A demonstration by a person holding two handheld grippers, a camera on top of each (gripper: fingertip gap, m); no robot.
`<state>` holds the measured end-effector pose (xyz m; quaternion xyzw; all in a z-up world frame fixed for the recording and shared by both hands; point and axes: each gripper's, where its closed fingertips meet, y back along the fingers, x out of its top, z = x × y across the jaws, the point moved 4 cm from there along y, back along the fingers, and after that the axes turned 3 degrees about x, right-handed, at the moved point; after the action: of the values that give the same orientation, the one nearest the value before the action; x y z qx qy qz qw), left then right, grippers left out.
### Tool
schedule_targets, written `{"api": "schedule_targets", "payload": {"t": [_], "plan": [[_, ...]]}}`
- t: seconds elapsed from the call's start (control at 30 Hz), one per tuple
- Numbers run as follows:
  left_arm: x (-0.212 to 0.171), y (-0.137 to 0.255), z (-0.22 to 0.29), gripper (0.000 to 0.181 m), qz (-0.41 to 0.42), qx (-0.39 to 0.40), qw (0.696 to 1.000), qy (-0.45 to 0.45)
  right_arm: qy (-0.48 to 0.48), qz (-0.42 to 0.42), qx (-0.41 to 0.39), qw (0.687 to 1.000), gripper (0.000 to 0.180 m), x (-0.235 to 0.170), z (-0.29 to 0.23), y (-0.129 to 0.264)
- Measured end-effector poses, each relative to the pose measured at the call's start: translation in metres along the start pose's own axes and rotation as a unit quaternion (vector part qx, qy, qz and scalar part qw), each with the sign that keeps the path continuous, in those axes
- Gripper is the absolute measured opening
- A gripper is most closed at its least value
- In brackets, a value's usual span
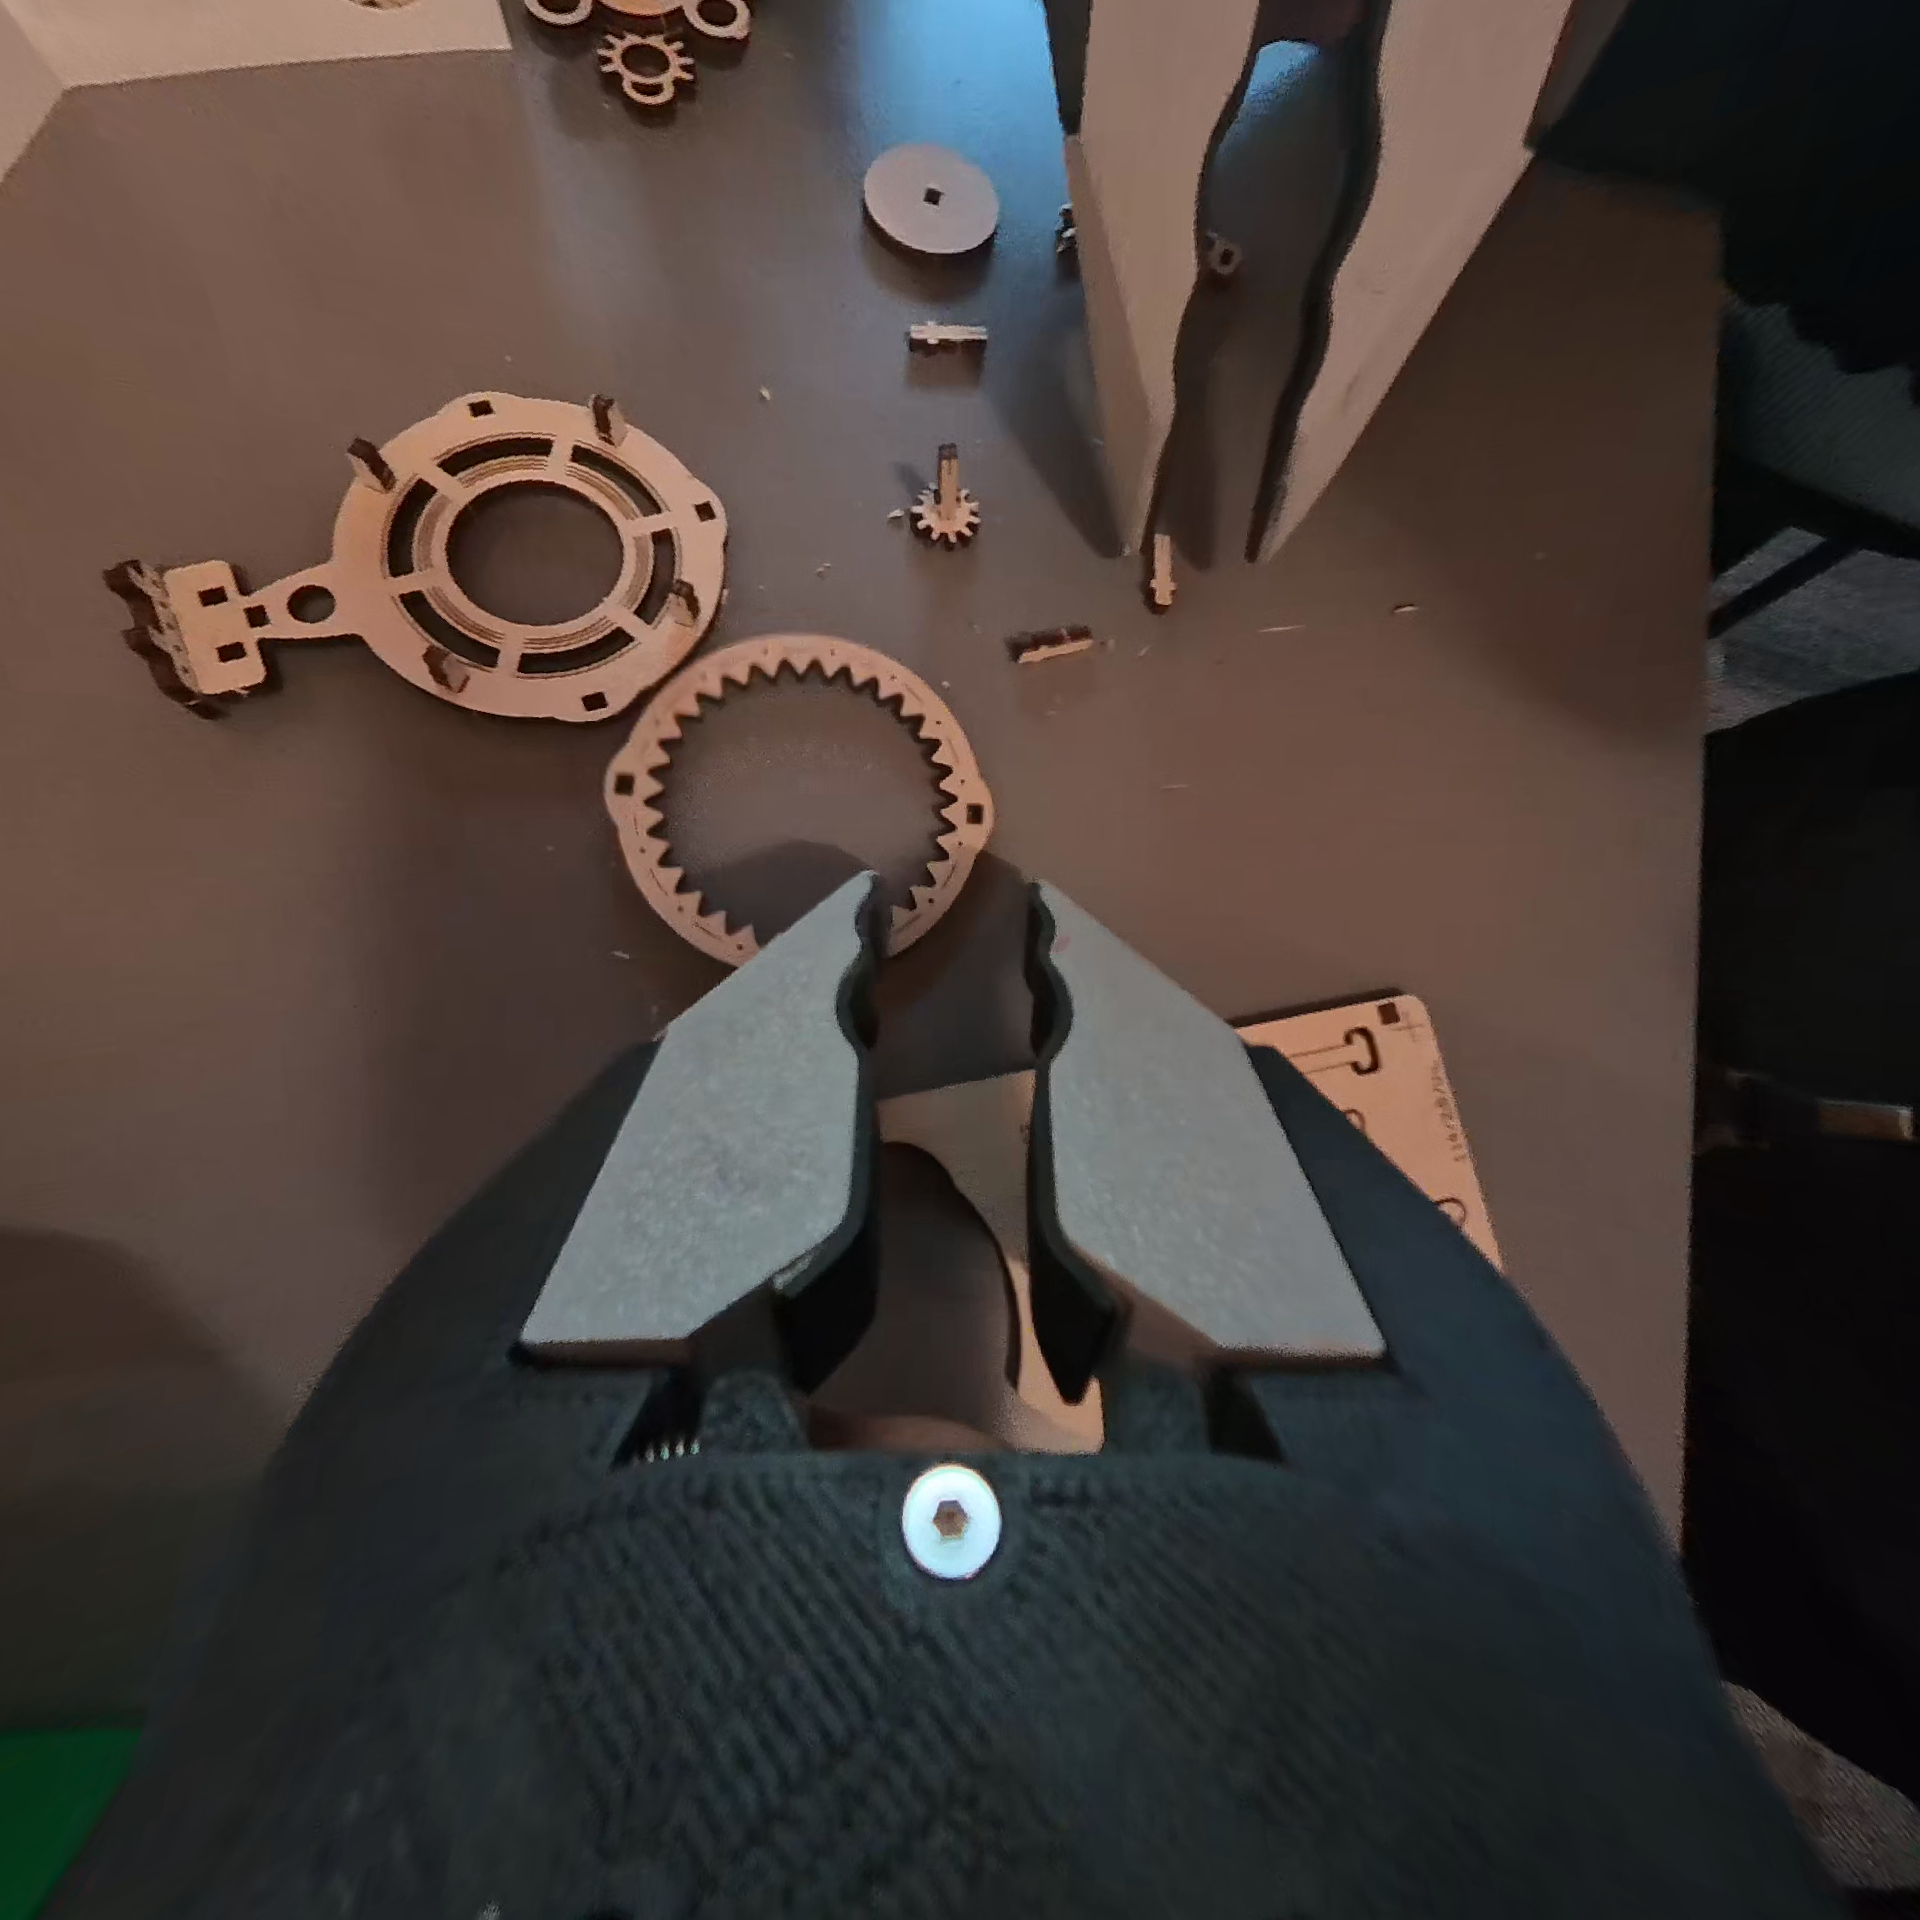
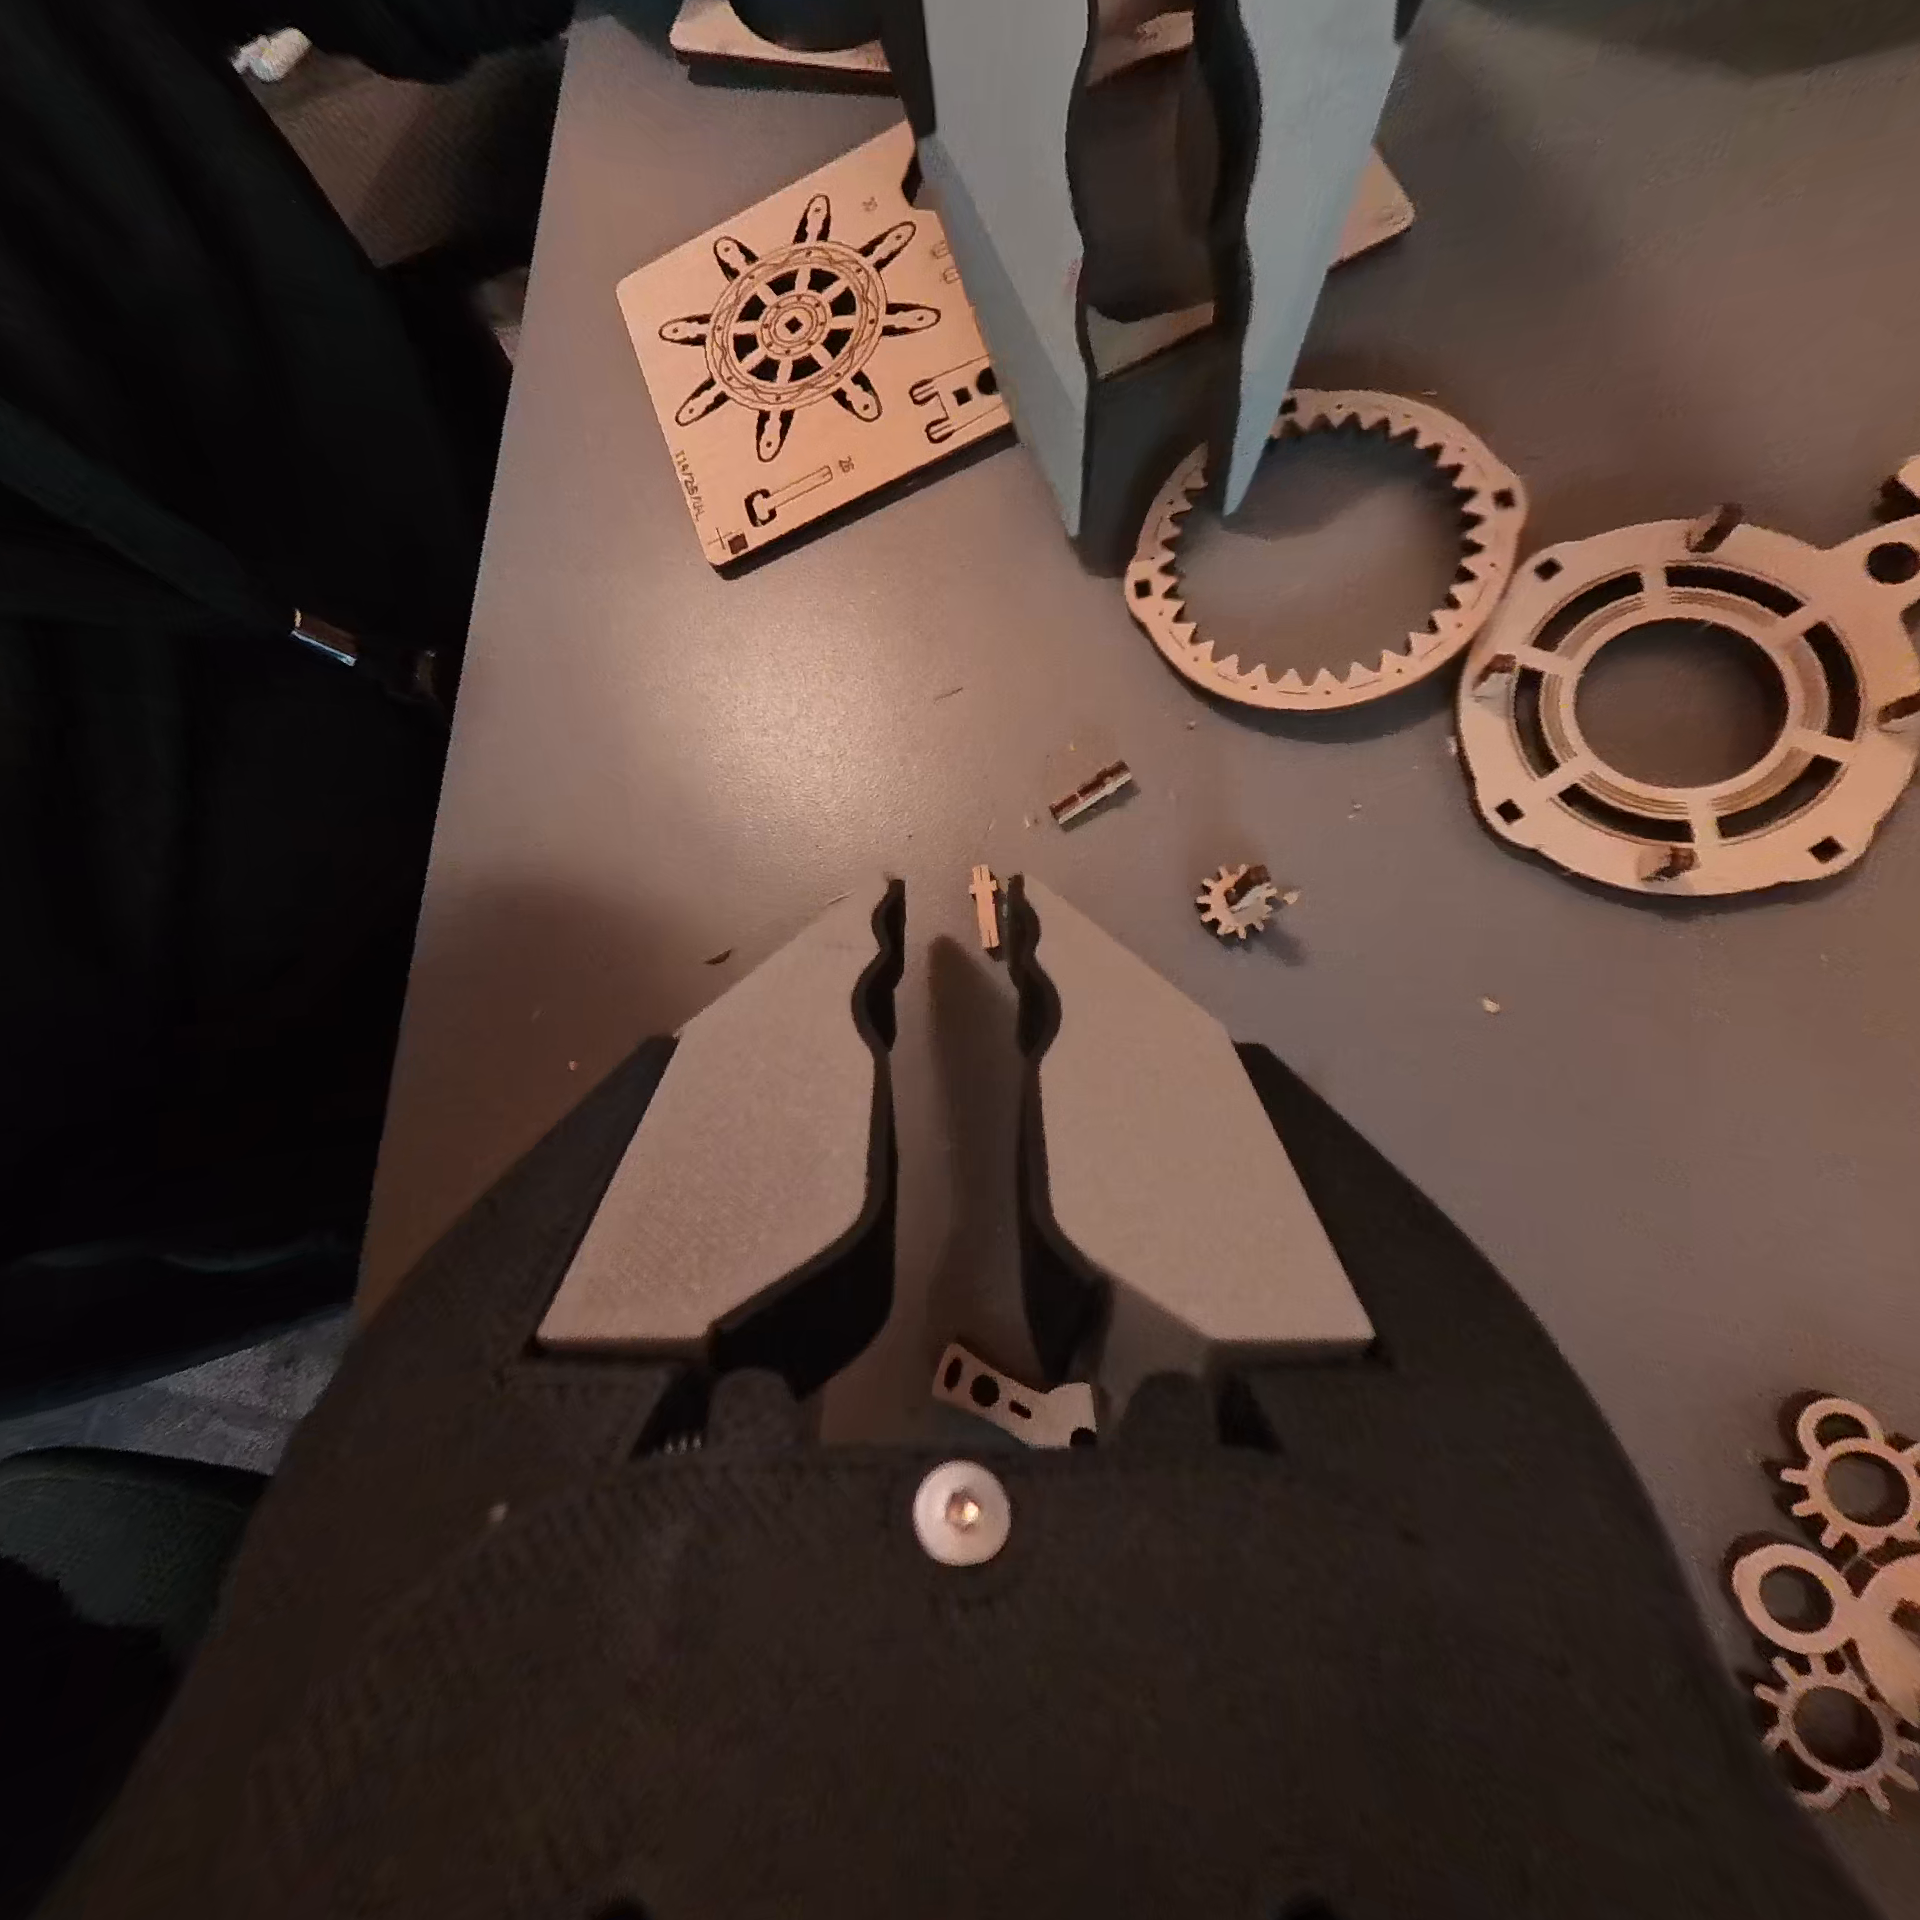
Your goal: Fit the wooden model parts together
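Note:
A wooden toothed ring (image 1: 800,800) lies flat on the grey table; it also shows in the right wrist view (image 2: 1330,551). My left gripper (image 1: 954,904) is open and straddles the ring's rim, one fingertip inside the ring and one outside, as the right wrist view (image 2: 1164,520) shows. My right gripper (image 2: 956,899) is open, with a small wooden peg (image 2: 985,909) at its right fingertip; whether the peg touches it I cannot tell. A round slotted frame plate (image 1: 520,561) lies beside the ring. A small pinion gear (image 2: 1242,904) lies to the right of the peg.
A part sheet with an engraved wheel (image 2: 800,353) lies near the table's left edge. A short wooden block (image 2: 1091,795), a disc (image 1: 930,197) and a small pin (image 1: 945,338) lie loose. Several cut gears (image 2: 1849,1558) lie at right. A person in dark clothing (image 2: 208,623) is beside the table. My hands' fingertips stand some 8 centimetres from each other. The small pinion gear (image 2: 1242,904) lies around 4 centimetres away from my right fingertips. Look for it in the left wrist view (image 1: 947,499) too.

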<state>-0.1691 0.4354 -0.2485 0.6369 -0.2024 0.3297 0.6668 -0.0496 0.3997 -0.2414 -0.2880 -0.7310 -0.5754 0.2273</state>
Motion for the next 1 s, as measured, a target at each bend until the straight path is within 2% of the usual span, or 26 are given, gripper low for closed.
{"api": "schedule_targets", "payload": {"t": [0.03, 0.33, 0.47, 0.6, 0.8, 1.0], "plan": [[0.000, 0.000, 0.001, 0.022, -0.001, -0.003, 1.000, -0.001, 0.002, -0.002, 0.001, 1.000, 0.016, -0.001, 0.000, -0.001], [-0.002, 0.000, 0.022, 0.023, -0.010, -0.069, 0.998, -0.006, 0.000, -0.011, -0.002, 1.000, 0.014, -0.004, 0.002, -0.004], [0.000, 0.000, 0.024, 0.026, -0.009, -0.072, 0.997, -0.007, 0.008, -0.017, -0.004, 1.000, 0.000, -0.006, 0.002, -0.005], [0.004, 0.006, 0.016, 0.027, 0.008, -0.055, 0.998, 0.000, 0.017, -0.019, -0.016, 1.000, 0.000, -0.005, 0.003, -0.004], [0.025, 0.020, -0.001, 0.027, 0.085, 0.025, 0.996, -0.034, -0.002, 0.089, -0.040, 0.995, 0.000, 0.019, 0.009, 0.025], [0.044, 0.021, 0.001, 0.028, 0.146, 0.079, 0.983, -0.075, -0.040, 0.220, -0.069, 0.972, 0.000, 0.041, 0.023, 0.054]]}}
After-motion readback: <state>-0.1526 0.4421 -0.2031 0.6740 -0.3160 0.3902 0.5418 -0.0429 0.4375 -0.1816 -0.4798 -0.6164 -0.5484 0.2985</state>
